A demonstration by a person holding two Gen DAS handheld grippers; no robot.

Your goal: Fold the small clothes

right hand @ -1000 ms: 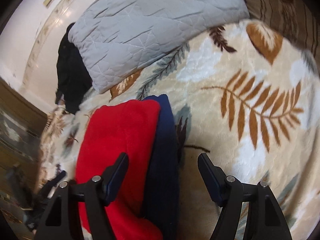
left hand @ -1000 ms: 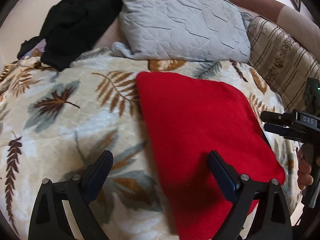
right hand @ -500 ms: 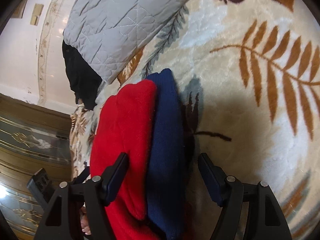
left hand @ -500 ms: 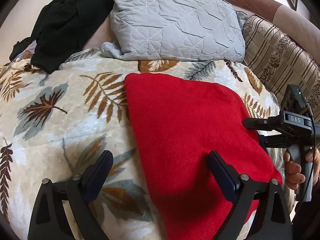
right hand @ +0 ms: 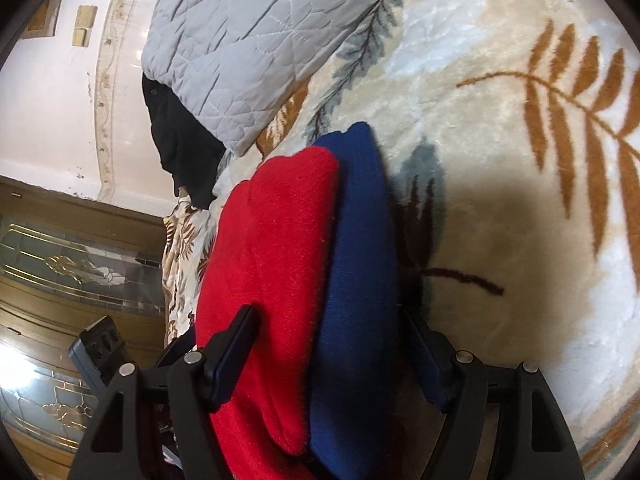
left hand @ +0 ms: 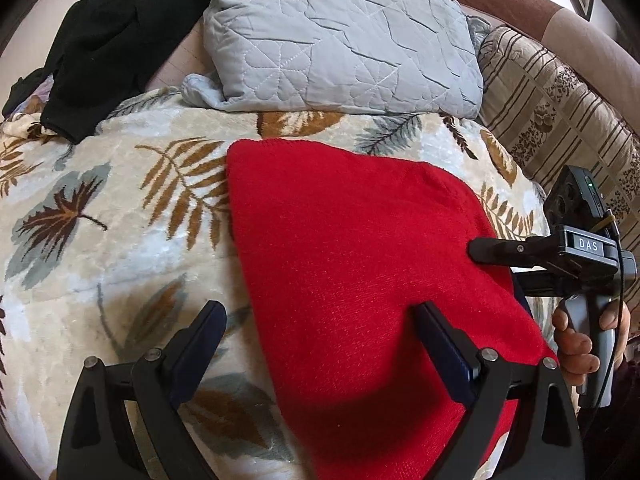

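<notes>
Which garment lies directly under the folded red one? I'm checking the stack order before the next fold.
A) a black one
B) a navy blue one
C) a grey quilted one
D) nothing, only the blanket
B: in the right wrist view the navy blue garment shows along the edge of the red garment, between it and the leaf-print blanket.

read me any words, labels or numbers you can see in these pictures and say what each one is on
"DAS": white letters on a small plate on the body of the right claw, seen from the left wrist view.
No other text shows: the red garment, blue garment, blanket and pillow carry none.
</notes>
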